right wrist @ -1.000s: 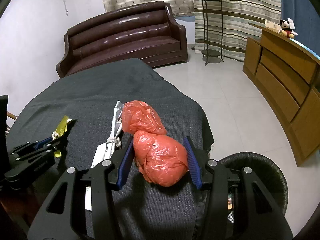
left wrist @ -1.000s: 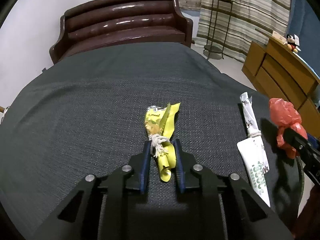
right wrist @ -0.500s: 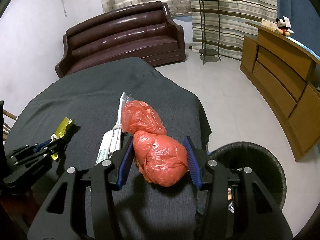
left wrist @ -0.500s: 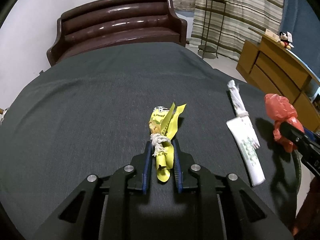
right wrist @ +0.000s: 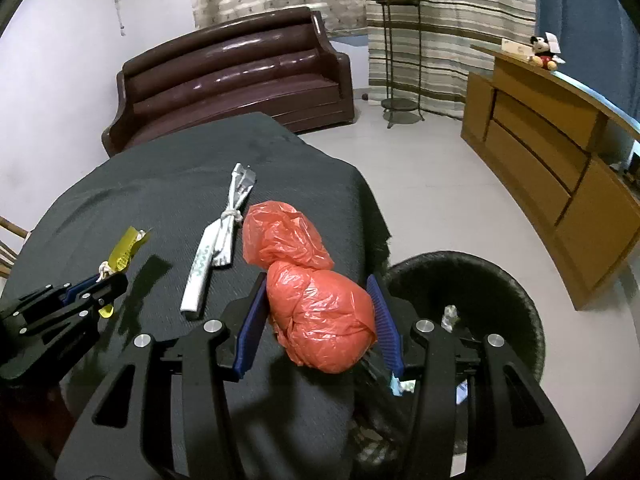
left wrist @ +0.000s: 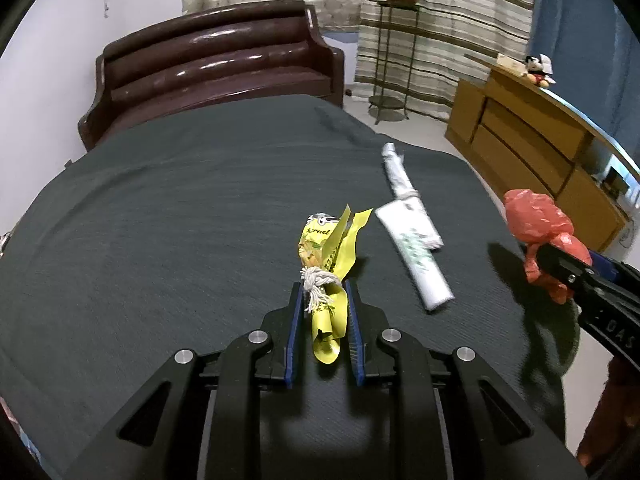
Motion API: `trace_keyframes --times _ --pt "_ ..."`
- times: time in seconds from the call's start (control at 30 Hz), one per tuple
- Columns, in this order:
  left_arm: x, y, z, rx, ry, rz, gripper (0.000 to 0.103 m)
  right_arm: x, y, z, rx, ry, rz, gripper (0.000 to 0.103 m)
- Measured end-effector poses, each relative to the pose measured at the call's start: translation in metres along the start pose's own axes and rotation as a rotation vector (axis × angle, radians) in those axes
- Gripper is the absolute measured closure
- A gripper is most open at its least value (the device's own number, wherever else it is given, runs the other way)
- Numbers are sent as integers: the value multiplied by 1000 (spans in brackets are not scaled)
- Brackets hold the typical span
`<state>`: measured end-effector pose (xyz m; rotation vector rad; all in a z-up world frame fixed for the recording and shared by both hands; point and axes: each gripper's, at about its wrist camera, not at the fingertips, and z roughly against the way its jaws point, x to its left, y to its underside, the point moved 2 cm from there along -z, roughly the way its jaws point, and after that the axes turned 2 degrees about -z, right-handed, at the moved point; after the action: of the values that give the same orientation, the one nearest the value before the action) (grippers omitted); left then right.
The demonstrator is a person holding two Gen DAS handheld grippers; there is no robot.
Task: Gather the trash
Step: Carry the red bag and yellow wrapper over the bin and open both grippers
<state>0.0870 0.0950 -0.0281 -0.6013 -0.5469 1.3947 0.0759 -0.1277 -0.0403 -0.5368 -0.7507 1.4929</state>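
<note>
**Both loads lifted and swinging toward the bin**

Left to right:

- Left gripper [left wrist: 322, 312]: pads pinched on the yellow wrapper [left wrist: 330, 256], just below its white string knot. Compared with a second ago the jaws have narrowed slightly onto it, and the whole view has shifted toward the table's right side. The wrapper hangs in the jaws above the dark table cloth [left wrist: 160, 220], casting a shadow on it.
- White wrapper [left wrist: 416, 248]: lying on the cloth, untouched, between the two grippers. It sits nearer the left gripper's view centre than before. Probably the next pickup.
- Right gripper [right wrist: 320, 312]: clamped on the red plastic bag [right wrist: 316, 292], same width throughout. More of the black bin [right wrist: 480, 296] shows than a second ago; the bag now hangs at the table's edge, just beside the rim.

Meaning: two of three items are in hand, and the drop looks close for the right one.

Hard to read:
- The right gripper body covers the bin's near rim, so whether the bag is over the opening is unclear.
- Bin contents are mostly hidden; a few scraps show.
- The left gripper hides the yellow wrapper's tail in the right view.
</note>
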Motion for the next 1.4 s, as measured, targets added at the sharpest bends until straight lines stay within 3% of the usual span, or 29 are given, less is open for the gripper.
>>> trace_keyframes --times 0.63,1.03,1.4 --pt "-80 7 15 -51 103 -127 82 -65 22 46 -30 134 -82 55" --pt "-125 6 16 -71 162 -177 82 -107 26 51 -29 222 -144 55" --pt "-153 2 4 -61 178 -212 82 -124 24 54 -49 248 -181 55"
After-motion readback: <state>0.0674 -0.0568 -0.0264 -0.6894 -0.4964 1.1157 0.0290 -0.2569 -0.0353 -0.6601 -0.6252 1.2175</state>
